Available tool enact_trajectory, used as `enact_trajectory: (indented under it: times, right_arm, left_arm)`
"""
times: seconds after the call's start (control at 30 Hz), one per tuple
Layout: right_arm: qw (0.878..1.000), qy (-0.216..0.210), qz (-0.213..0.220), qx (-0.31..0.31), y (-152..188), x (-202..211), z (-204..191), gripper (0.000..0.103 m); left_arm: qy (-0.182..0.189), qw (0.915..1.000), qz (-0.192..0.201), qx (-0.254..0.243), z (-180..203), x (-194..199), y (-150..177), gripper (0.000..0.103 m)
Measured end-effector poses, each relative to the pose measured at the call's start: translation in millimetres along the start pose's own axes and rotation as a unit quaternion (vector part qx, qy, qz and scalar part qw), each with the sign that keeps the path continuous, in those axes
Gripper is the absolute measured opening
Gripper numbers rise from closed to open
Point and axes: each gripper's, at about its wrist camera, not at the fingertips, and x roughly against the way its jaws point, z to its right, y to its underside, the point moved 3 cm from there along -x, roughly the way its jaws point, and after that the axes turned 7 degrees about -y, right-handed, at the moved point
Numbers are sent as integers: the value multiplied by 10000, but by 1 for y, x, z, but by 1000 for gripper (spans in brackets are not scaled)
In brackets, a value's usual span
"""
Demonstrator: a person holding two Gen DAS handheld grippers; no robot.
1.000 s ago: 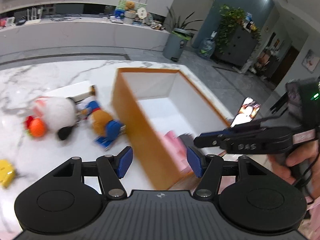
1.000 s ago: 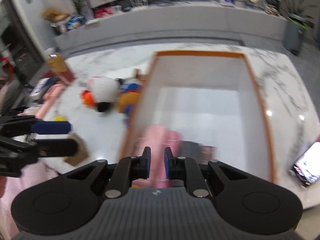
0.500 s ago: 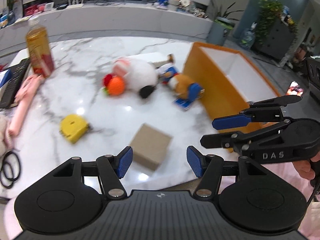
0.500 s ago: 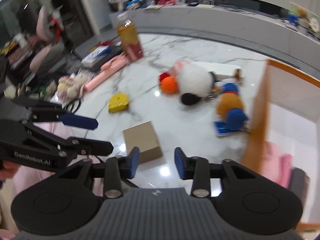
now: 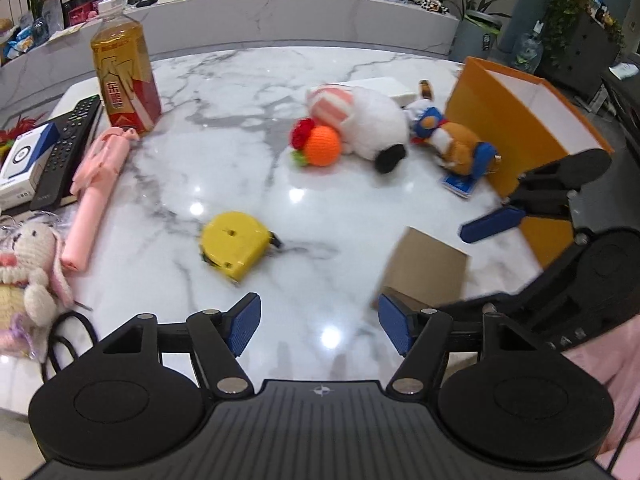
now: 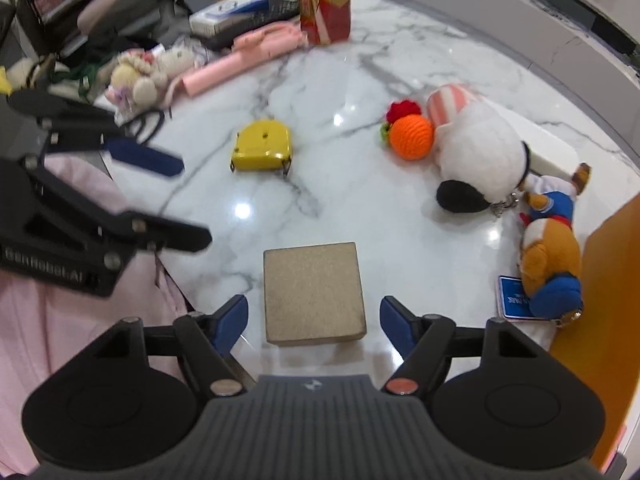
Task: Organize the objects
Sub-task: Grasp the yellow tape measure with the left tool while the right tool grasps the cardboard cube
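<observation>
- My right gripper (image 6: 314, 322) hangs low over the marble table (image 6: 360, 40) with its blue pads spread wide, nothing between them touching; the tan cardboard box (image 6: 315, 293) sits flat on the table right in the gap ahead of the fingertips, clear of both pads.
- My left gripper (image 5: 319, 326) is also spread wide and holds nothing. From its camera the same box (image 5: 426, 268) lies off to the right of its right pad, partly behind it.
- The yellow tape measure (image 5: 234, 245) rests on the marble ahead of the left gripper, well apart from the box.
- Farther back I see the white plush (image 5: 372, 130) on its side, with the orange crocheted ball (image 5: 323, 146) touching its front.
- The brown-and-blue plush (image 6: 550, 264) lies just beside the orange box (image 5: 516, 132), which stands at the right edge of the table.
- At the far left stand the tea bottle (image 5: 124, 76), the pink folded umbrella (image 5: 98, 192) lying in front of it, and the remote (image 5: 66, 152) beside that.
- A small bunny doll (image 5: 34, 264) lies at the left table edge.
</observation>
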Motion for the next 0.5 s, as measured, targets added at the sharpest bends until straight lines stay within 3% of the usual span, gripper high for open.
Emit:
enact_trajectory:
  times: [0.13, 0.27, 0.5]
  right_arm:
    - [9997, -18, -191, 140, -3, -10, -2, 75]
    - [9989, -1, -340, 316, -13, -16, -2, 74]
    - [9967, -176, -720, 344, -26, -25, 4, 69]
  left_arm:
    - [-114, 9997, -91, -208, -11, -16, -8, 77]
    - [-148, 9970, -181, -743, -16, -33, -19, 77]
    - [-258, 9817, -319, -1857, -23, -65, -32, 77]
